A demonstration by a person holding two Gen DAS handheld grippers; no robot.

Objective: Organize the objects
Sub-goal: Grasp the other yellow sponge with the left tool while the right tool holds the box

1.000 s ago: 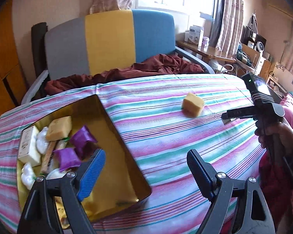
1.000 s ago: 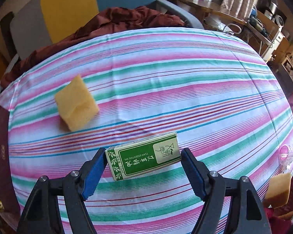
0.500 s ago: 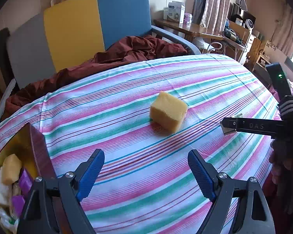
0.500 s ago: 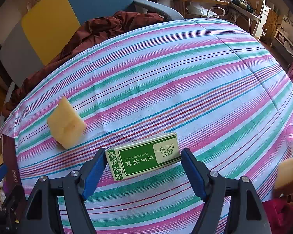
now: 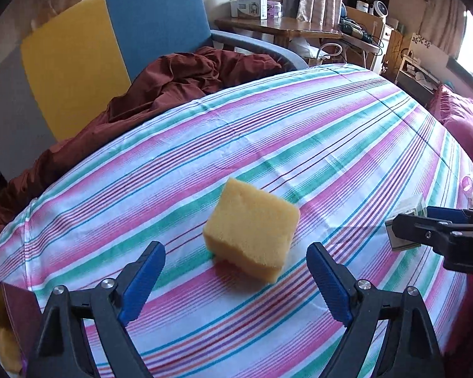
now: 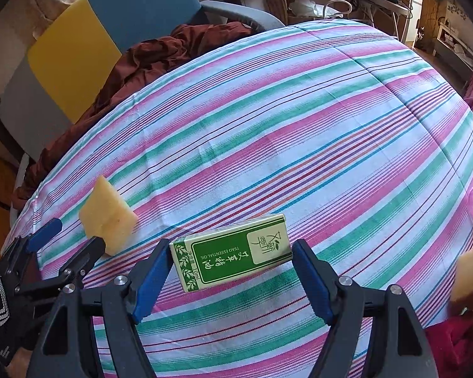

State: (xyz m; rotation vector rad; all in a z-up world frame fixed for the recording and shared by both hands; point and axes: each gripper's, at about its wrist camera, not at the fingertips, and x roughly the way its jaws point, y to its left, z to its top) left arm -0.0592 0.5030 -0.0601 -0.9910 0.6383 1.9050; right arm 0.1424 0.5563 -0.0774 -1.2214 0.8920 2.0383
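Sponge (image 5: 251,231) lies just beyond our left gripper (image 5: 235,278), centred between jaws that have just been opening; our right gripper (image 6: 230,275) pinches the green box (image 6: 231,253) lengthwise.

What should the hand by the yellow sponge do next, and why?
Probably ease the left gripper forward and down around the yellow sponge, then close. Its jaws have just been opening and stand wide, nothing between them, and the sponge lies just ahead on the striped cloth.
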